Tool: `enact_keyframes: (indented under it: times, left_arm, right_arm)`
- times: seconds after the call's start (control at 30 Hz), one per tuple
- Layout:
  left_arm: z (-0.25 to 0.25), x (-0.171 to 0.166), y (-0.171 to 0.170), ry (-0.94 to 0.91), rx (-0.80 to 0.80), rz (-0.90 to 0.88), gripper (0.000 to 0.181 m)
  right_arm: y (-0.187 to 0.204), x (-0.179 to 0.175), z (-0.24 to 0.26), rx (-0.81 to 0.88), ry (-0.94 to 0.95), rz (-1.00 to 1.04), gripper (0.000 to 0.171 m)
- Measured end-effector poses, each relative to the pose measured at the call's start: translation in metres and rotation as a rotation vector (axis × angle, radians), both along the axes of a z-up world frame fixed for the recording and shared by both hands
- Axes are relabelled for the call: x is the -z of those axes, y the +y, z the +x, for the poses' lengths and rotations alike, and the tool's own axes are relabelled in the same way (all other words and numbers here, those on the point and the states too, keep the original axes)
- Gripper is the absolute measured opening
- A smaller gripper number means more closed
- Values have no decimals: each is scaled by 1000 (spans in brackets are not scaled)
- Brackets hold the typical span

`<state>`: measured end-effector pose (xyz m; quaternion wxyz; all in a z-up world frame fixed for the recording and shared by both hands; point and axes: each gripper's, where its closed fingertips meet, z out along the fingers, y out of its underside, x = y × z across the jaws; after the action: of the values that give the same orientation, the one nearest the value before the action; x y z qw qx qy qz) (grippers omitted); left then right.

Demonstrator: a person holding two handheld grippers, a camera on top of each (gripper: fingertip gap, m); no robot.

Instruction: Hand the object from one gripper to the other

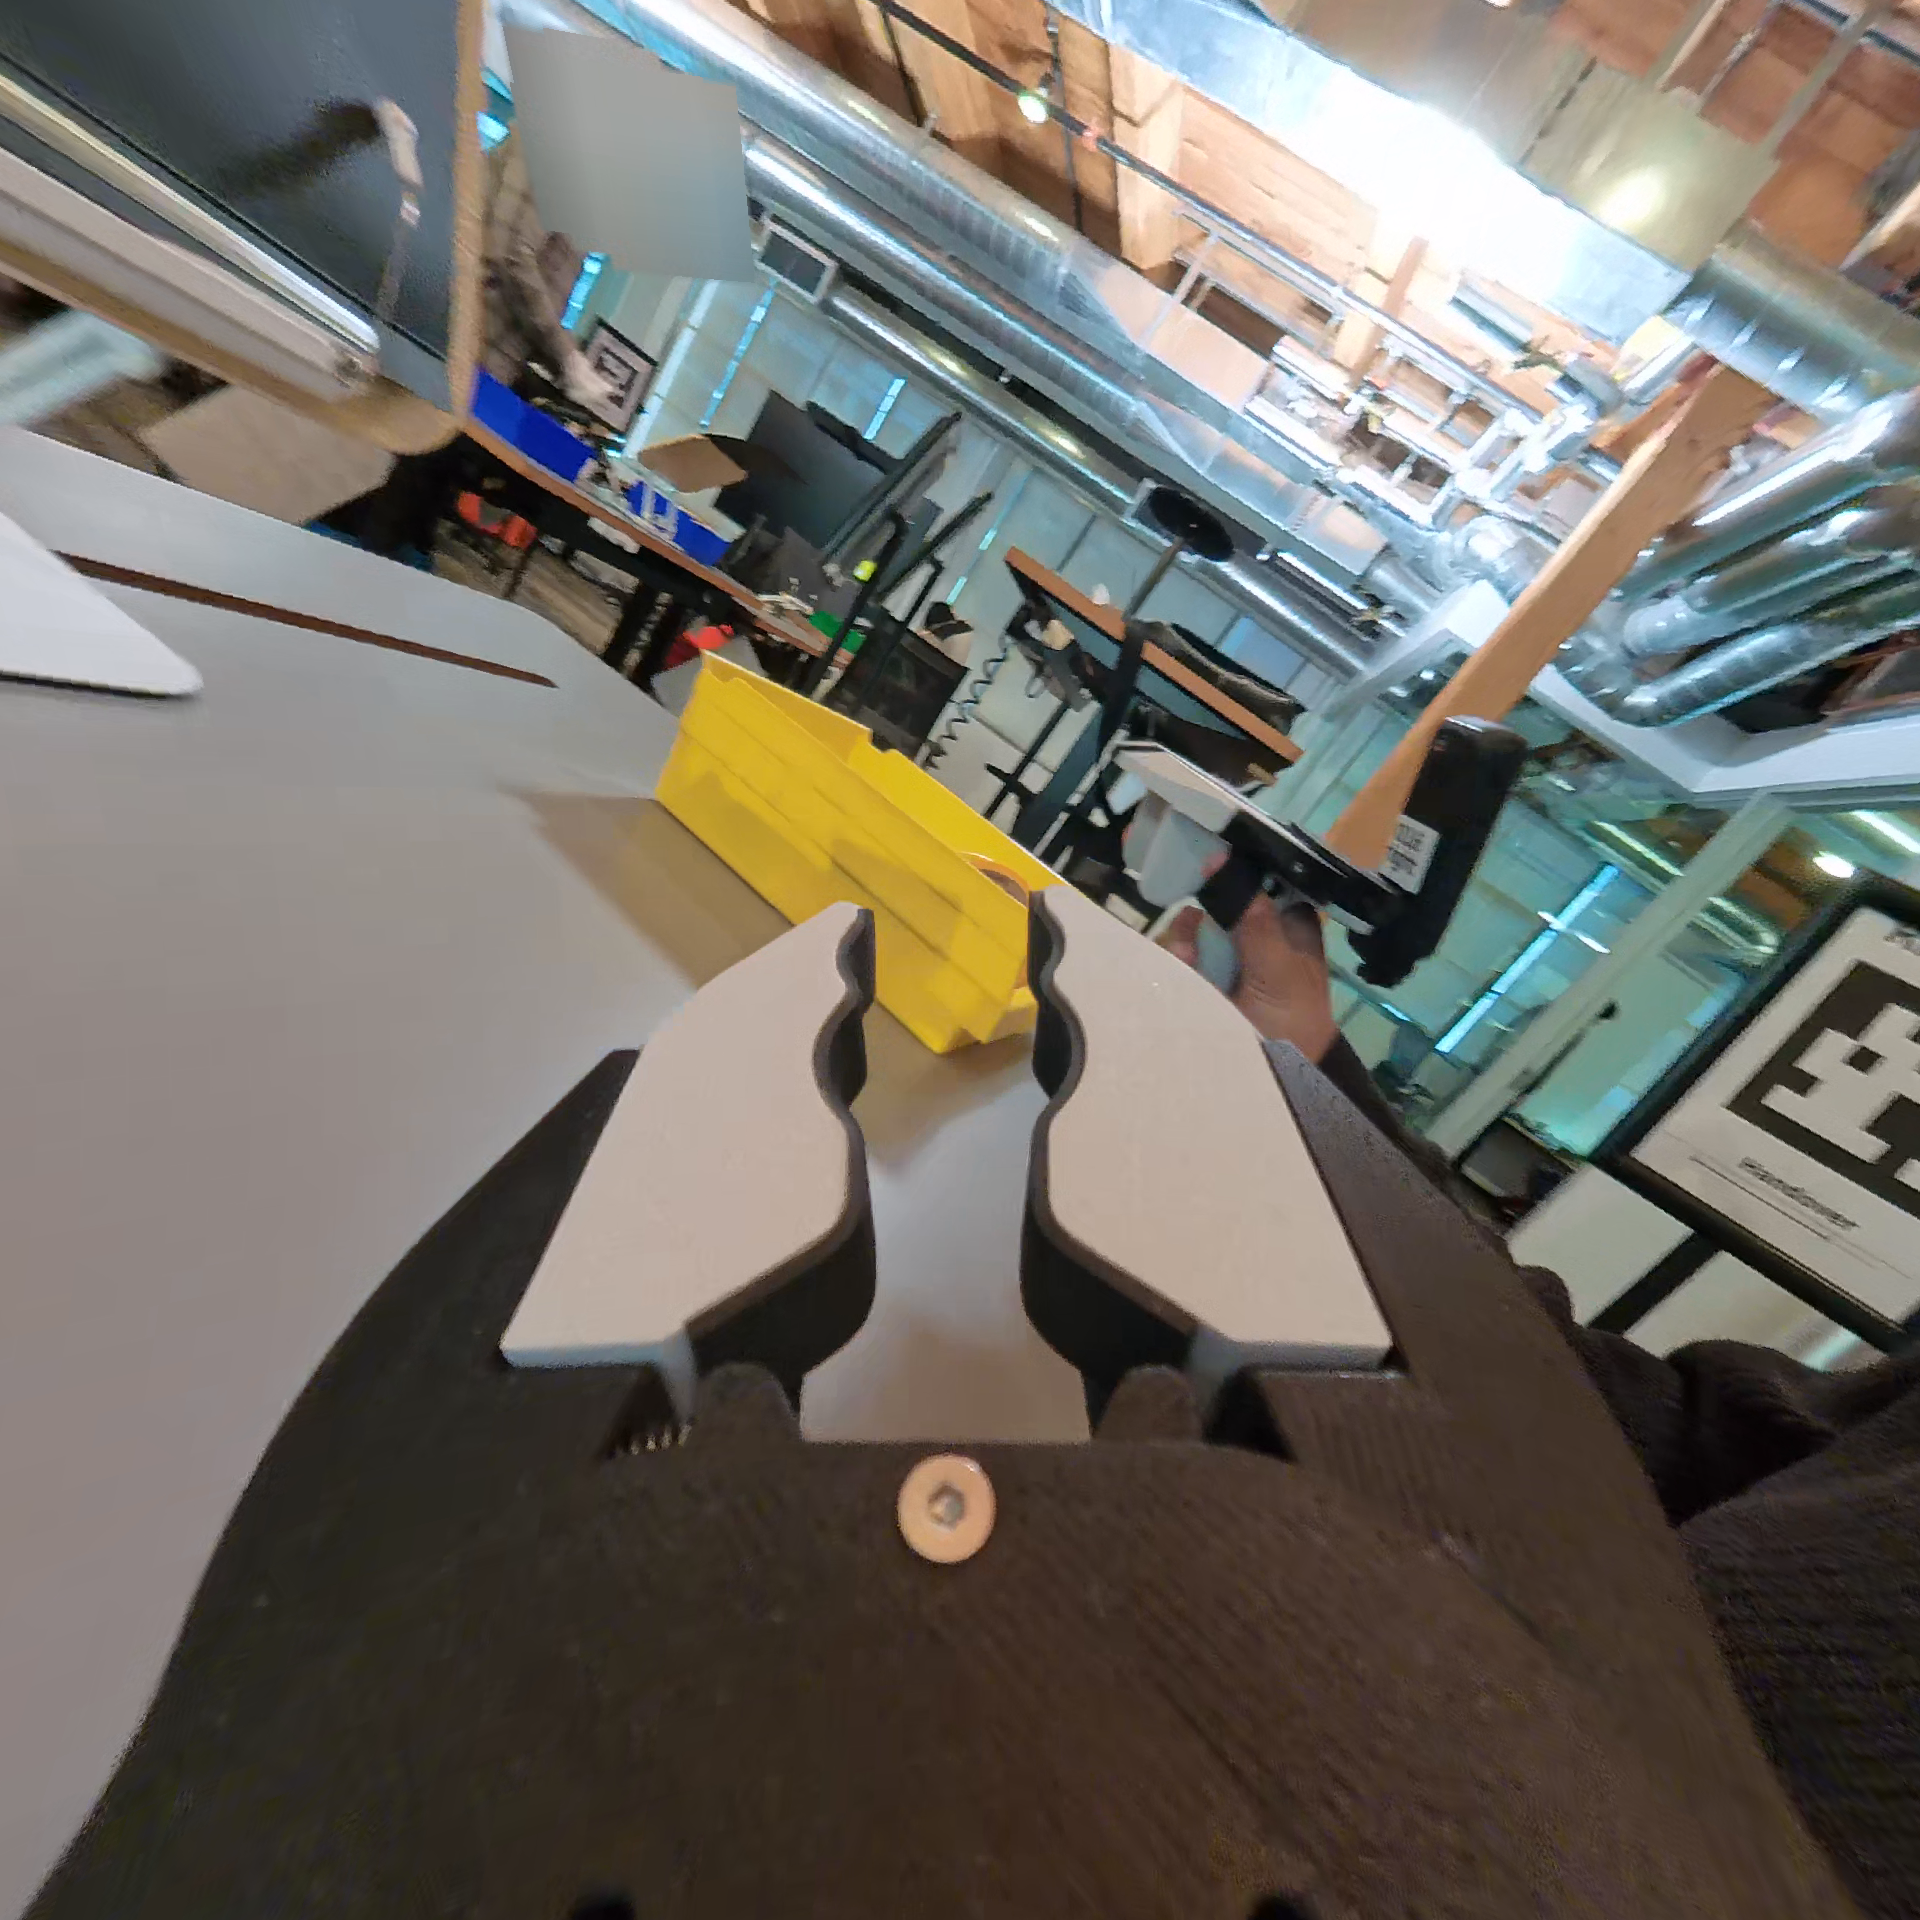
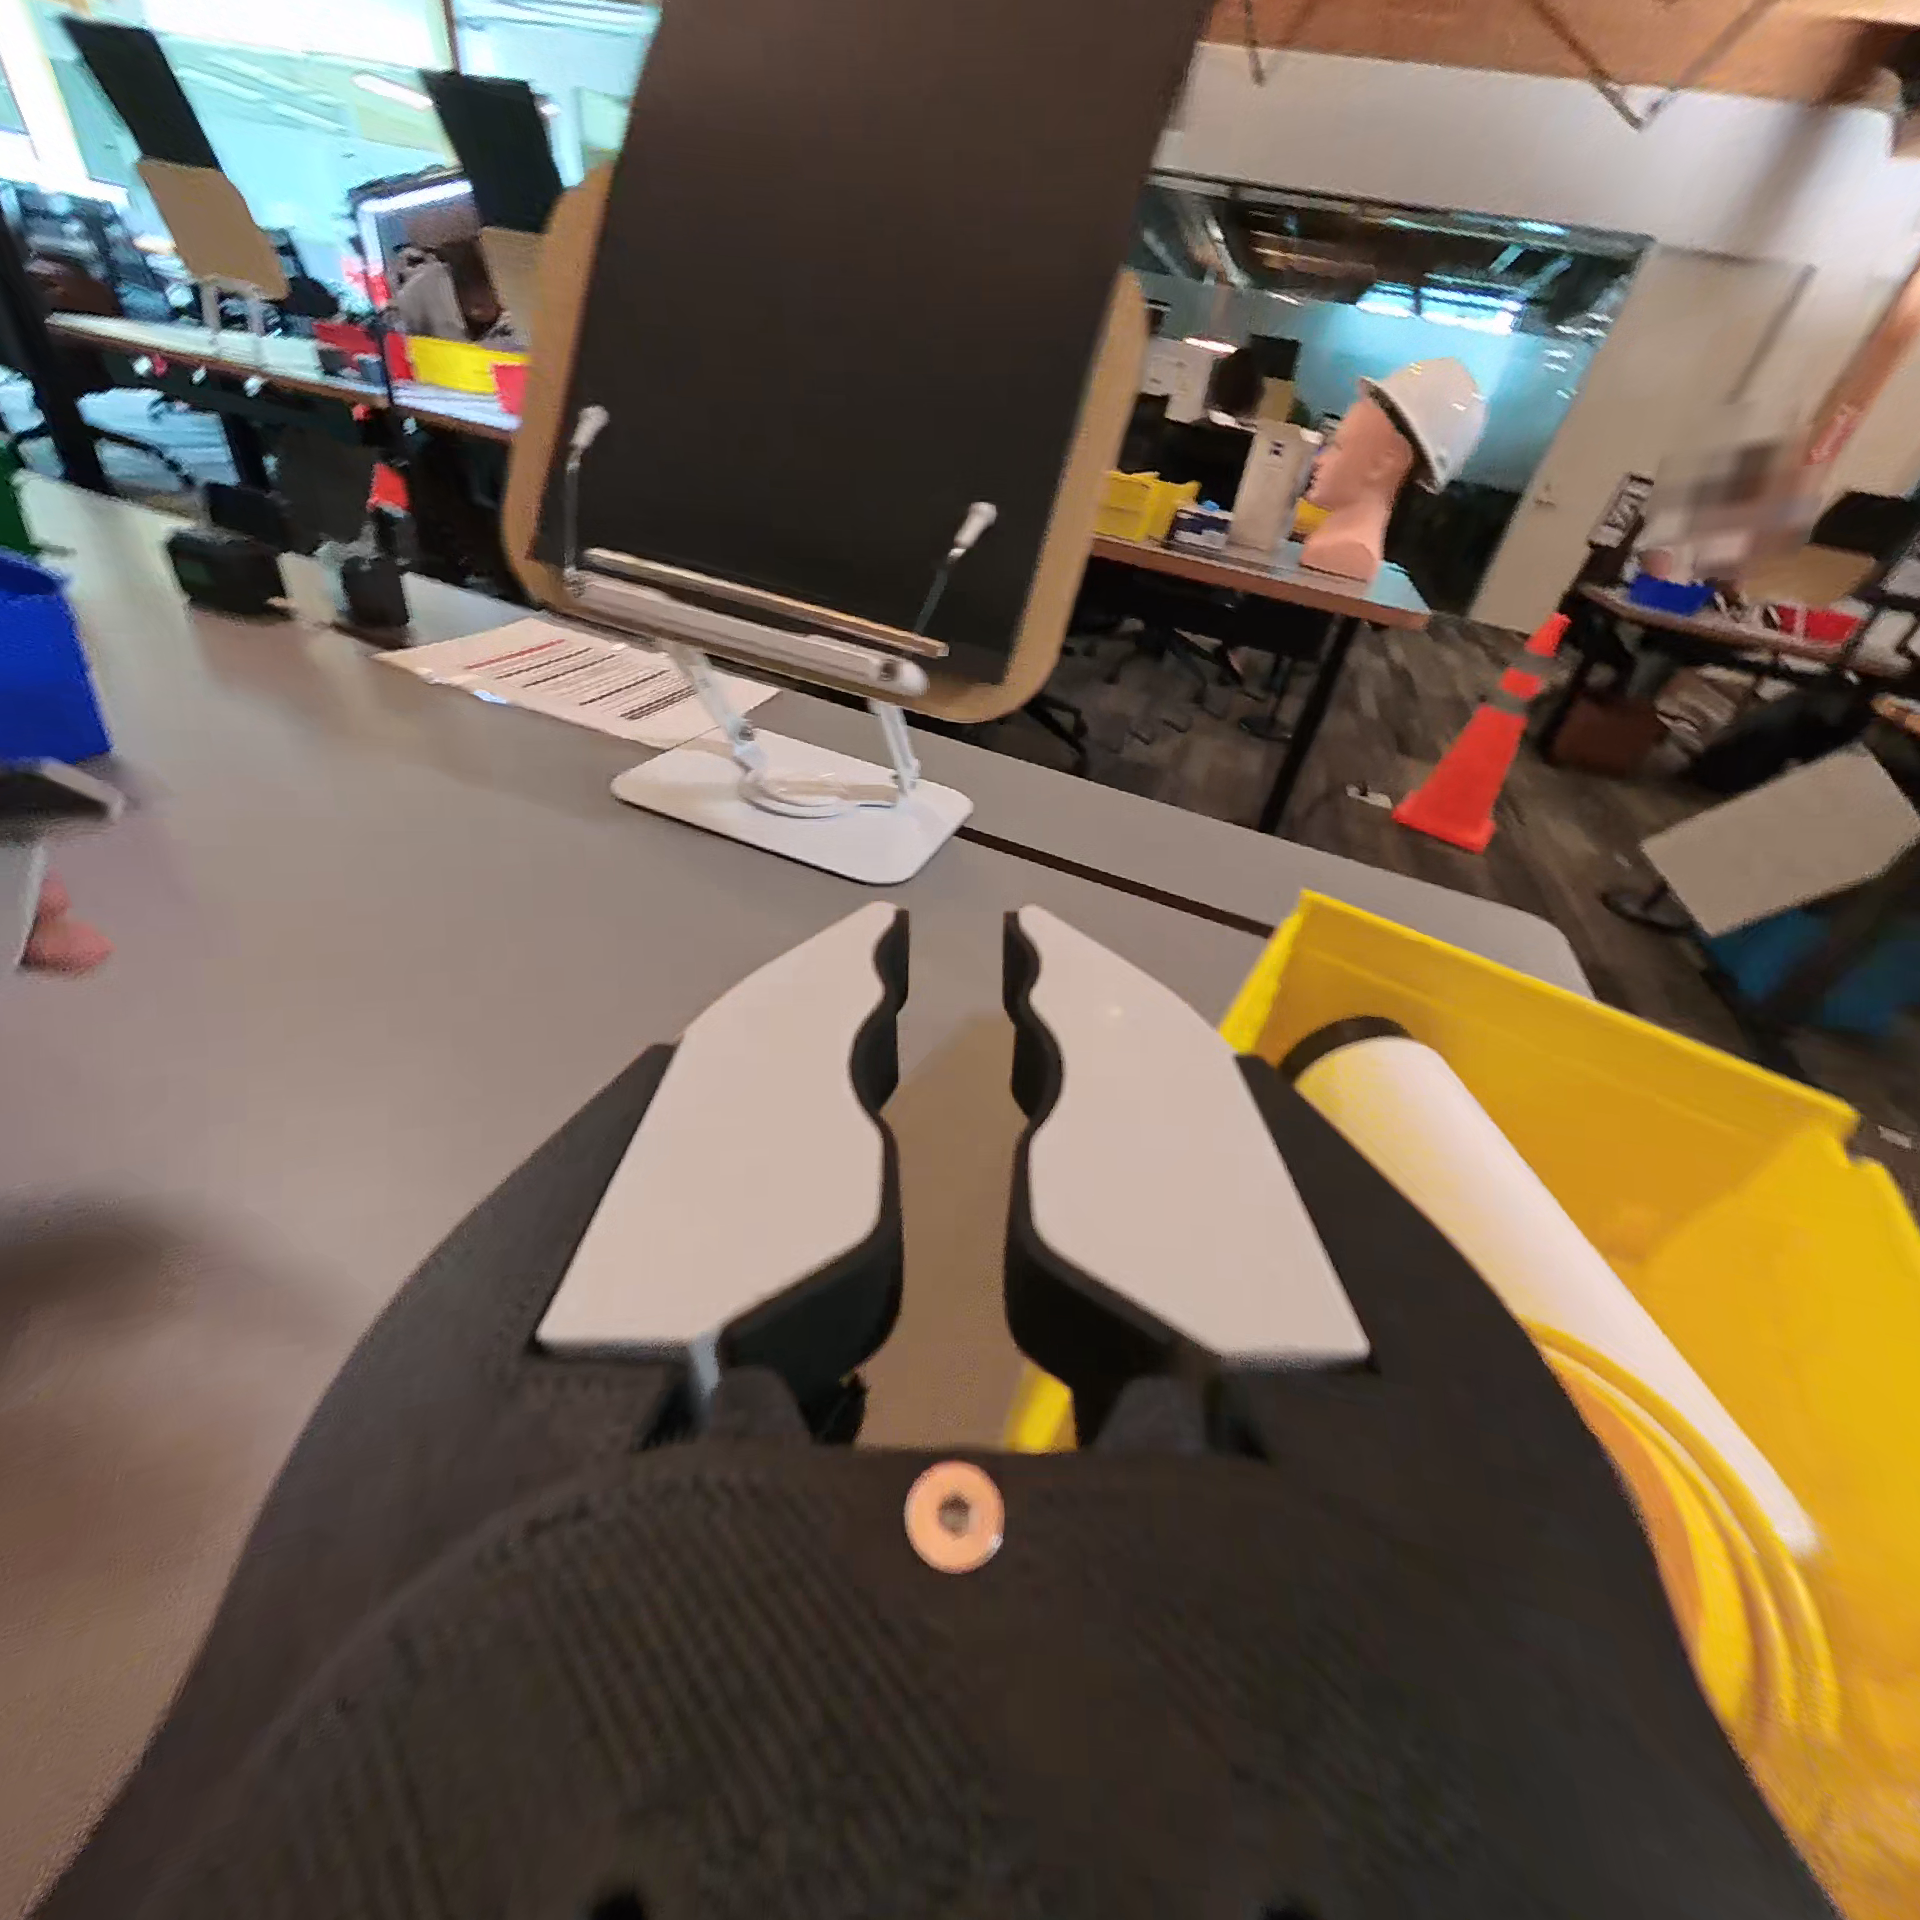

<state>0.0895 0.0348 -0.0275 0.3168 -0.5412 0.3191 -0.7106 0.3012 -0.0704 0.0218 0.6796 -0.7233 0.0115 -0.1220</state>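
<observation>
We see the left gripper with its two grey fingers parted and nothing between them, the gap showing only the grey table beneath; the tool is tilted steeply, so the table runs up toward ten o'clock and the ceiling ducts fill the upper right. Just past its fingertips, toward twelve o'clock, stands the yellow bin, and a sliver of something round shows at the bin's near rim, too little for us to name from here. Farther out at three o'clock we make out the right gripper, dark and seen from the side, held in a hand above the table's edge. In the right wrist view the right gripper also has its fingers spread apart and empty, hovering level over the table with its body overlapping the bin's near left corner. The yellow bin lies at three to four o'clock of those fingers, and inside it rests the object, a white roll with a dark end, lying along the bin's length. At twelve o'clock, well beyond, a black board on a white stand sits on the table.
</observation>
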Motion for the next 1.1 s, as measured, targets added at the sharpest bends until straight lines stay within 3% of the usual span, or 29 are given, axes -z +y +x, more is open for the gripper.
enact_keyframes:
  times: [0.13,0.3,0.37,0.47,0.63,0.73,0.9,1.1]
  left_arm:
    - [-24,-29,44,53,-133,16,26]
    - [-114,-87,149,273,-410,183,31]
    - [-168,-87,192,426,-533,245,31]
    - [-261,-50,257,662,-823,163,25]
    - [-335,45,272,894,-787,-98,25]
    - [-361,77,278,1000,-825,-157,25]
    - [-352,65,303,857,-884,-70,20]
    - [-339,68,336,916,-901,-26,15]
  right_arm:
    - [19,13,-34,-88,-116,-39,12]
    - [34,27,-70,-196,-196,-66,11]
    - [37,33,-77,-203,-245,-90,10]
    - [43,43,-84,-219,-290,-127,10]
    - [47,55,-90,-234,-304,-180,11]
    - [48,56,-91,-231,-321,-192,11]
    - [49,63,-92,-233,-351,-226,11]
    - [49,63,-95,-237,-367,-226,11]
